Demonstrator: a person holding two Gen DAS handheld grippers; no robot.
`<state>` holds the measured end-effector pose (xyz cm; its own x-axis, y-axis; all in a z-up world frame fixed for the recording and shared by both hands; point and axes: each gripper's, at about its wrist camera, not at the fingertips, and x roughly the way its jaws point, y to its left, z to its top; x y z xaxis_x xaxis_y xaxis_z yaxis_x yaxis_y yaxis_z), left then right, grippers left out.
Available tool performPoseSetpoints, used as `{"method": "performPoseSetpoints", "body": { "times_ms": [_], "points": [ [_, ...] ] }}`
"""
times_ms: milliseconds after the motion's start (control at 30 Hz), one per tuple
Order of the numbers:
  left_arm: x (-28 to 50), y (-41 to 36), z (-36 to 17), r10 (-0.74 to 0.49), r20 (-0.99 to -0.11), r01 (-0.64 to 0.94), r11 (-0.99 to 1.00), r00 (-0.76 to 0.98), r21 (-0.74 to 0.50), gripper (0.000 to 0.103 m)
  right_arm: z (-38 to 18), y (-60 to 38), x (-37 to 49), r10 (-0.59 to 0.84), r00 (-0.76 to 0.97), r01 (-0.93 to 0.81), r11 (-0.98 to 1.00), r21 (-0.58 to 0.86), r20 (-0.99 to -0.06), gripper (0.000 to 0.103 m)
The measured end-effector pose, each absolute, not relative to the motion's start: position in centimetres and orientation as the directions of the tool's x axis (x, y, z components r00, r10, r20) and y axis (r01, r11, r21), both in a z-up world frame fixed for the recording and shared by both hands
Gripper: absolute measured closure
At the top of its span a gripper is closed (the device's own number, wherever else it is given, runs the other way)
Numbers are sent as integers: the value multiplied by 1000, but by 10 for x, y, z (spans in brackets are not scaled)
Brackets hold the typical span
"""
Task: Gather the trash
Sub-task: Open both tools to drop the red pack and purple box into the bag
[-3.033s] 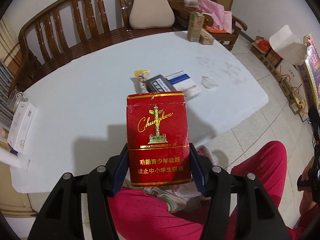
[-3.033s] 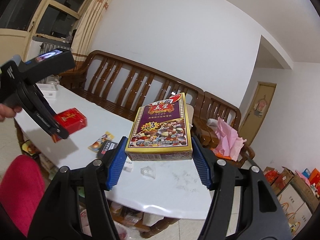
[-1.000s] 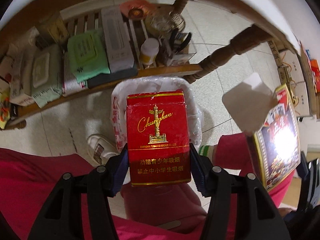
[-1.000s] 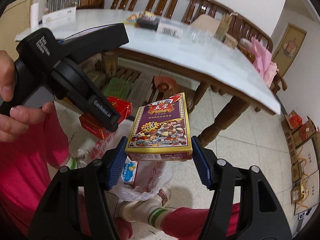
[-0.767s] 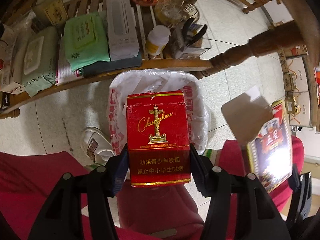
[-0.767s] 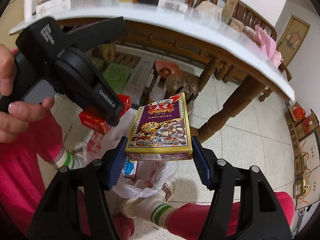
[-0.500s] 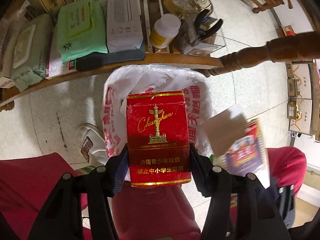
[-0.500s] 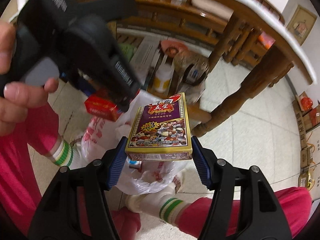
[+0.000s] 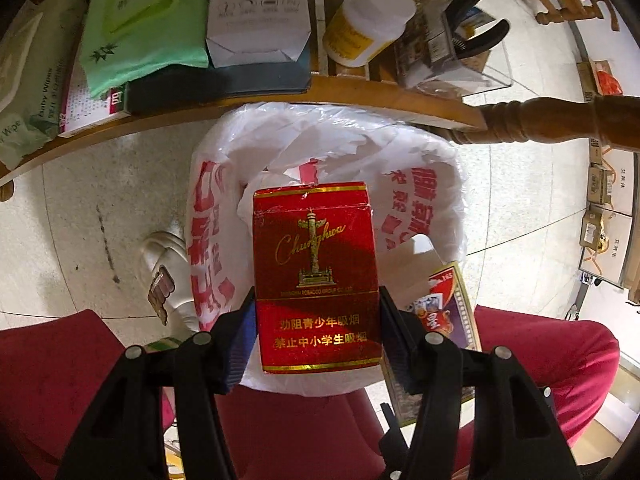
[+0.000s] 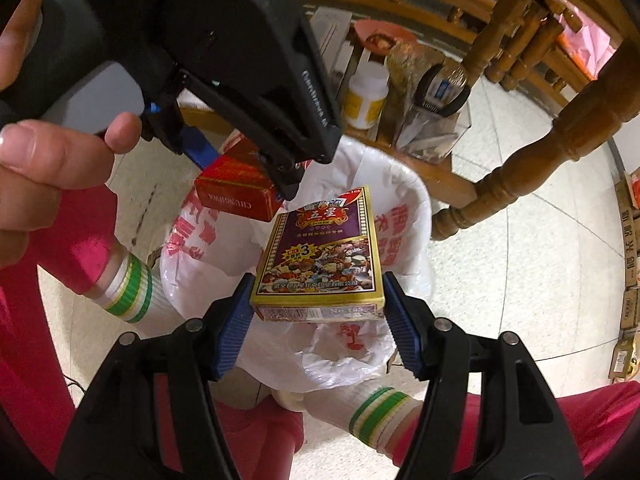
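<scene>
My left gripper point(image 9: 316, 332) is shut on a red cigarette pack point(image 9: 316, 272) and holds it over a bin lined with a white plastic bag with red print point(image 9: 424, 184). My right gripper point(image 10: 318, 312) is shut on a purple and gold card box point(image 10: 320, 256) and holds it above the same bag point(image 10: 404, 216). In the right wrist view the left gripper point(image 10: 240, 80) and its red pack point(image 10: 236, 192) hang just to the upper left of the card box. The card box also shows in the left wrist view point(image 9: 452, 312), at the right of the red pack.
A low wooden shelf point(image 9: 360, 92) under the table carries wipes packs point(image 9: 140, 24), a white box, a pill bottle point(image 9: 368, 28) and a clear holder with tools. A turned table leg point(image 10: 532, 160) stands to the right. My red-trousered legs and a white shoe point(image 9: 164, 280) flank the bin.
Both grippers have come down from table height to the bin under the table. Over the last second they moved closer to the bag and to each other, both boxes still held.
</scene>
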<state>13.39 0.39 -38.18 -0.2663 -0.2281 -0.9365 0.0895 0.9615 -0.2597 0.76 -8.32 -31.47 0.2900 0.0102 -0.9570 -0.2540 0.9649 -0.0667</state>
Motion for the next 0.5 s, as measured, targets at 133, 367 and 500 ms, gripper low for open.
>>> {"method": "performPoseSetpoints", "body": {
  "times_ms": [133,367,500],
  "points": [
    [136,-2,-393,-219,-932,94,962,-290,-255,48,-324,-83,12,23,263,-246,968,-44,-965,41],
    [141,-3,-403,-207,-926,86,966,-317,-245,31,-338,-84,17,45,224,-243,970,-11,-974,27],
    [142,-4,-403,-190,-933,90,970,-307,-227,29,-332,-83,16,53,250,-240,971,-8,-967,25]
  ]
}}
